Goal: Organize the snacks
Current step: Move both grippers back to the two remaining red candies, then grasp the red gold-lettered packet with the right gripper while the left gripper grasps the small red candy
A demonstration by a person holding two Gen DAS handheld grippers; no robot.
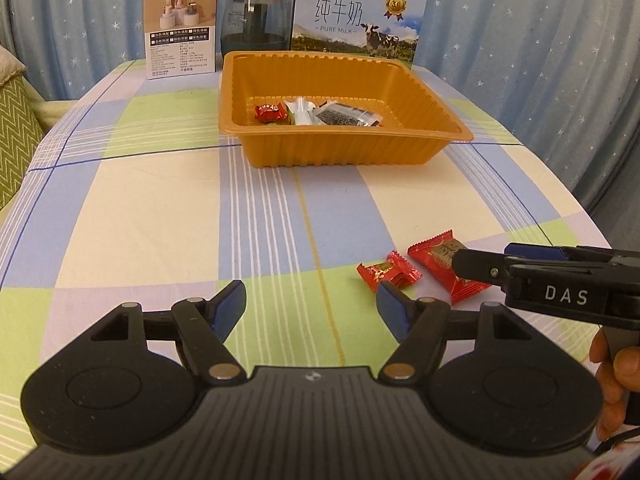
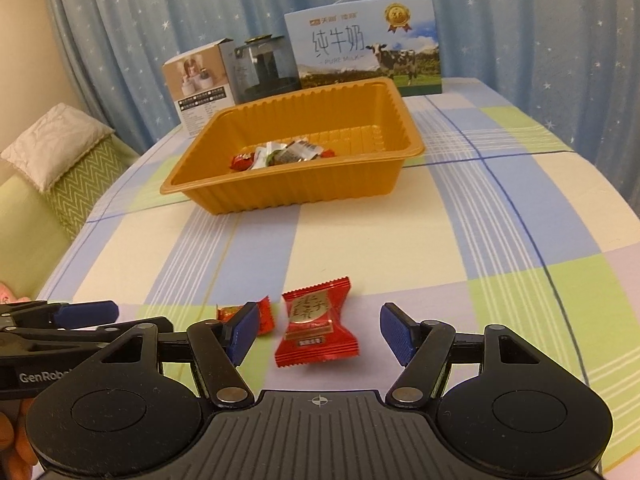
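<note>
An orange ribbed tray (image 1: 344, 152) (image 2: 280, 192) stands mid-table with several wrapped snacks (image 1: 316, 114) (image 2: 280, 154) inside. Two red snacks lie on the checked cloth near me: a large red packet (image 1: 444, 268) (image 2: 316, 332) and a small red candy (image 1: 386, 274) (image 2: 264, 314). My right gripper (image 2: 316, 332) is open with its fingers on either side of the large packet, not touching it; it reaches in from the right in the left wrist view (image 1: 480, 264). My left gripper (image 1: 312, 308) is open and empty, left of the small candy.
At the table's far edge stand a white product box (image 1: 182, 28) (image 2: 204, 88), a dark glass kettle (image 1: 256, 20) (image 2: 266, 66) and a blue milk carton box (image 1: 358, 22) (image 2: 362, 44). A green sofa with a pillow (image 2: 56, 144) is at left. Blue starred curtains hang behind.
</note>
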